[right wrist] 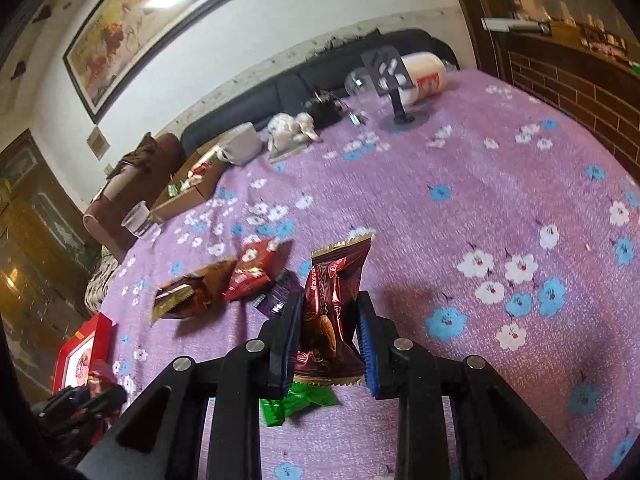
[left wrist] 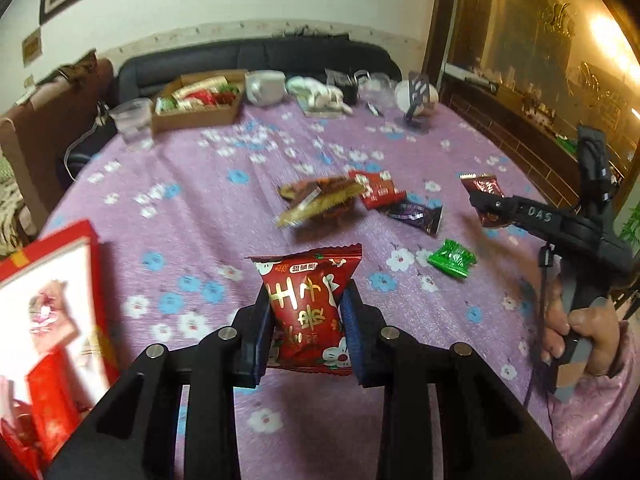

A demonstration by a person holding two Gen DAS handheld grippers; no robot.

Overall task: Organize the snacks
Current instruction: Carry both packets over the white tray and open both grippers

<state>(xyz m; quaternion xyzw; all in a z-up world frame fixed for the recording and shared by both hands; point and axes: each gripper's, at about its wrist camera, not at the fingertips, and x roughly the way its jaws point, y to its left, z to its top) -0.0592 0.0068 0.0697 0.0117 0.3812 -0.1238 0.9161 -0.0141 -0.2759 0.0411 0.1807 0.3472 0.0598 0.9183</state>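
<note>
My left gripper is shut on a red snack packet with gold characters, held above the purple floral tablecloth. My right gripper is shut on a dark maroon candy packet; it shows at the right of the left wrist view. On the cloth lie a brown-gold packet, a red packet, a dark purple packet and a green candy. A red gift box with snacks inside stands at the left.
A cardboard tray of snacks, a clear plastic cup, a white mug, a figurine and a marker stand sit at the far side. A dark sofa is behind the table; a brick counter is at right.
</note>
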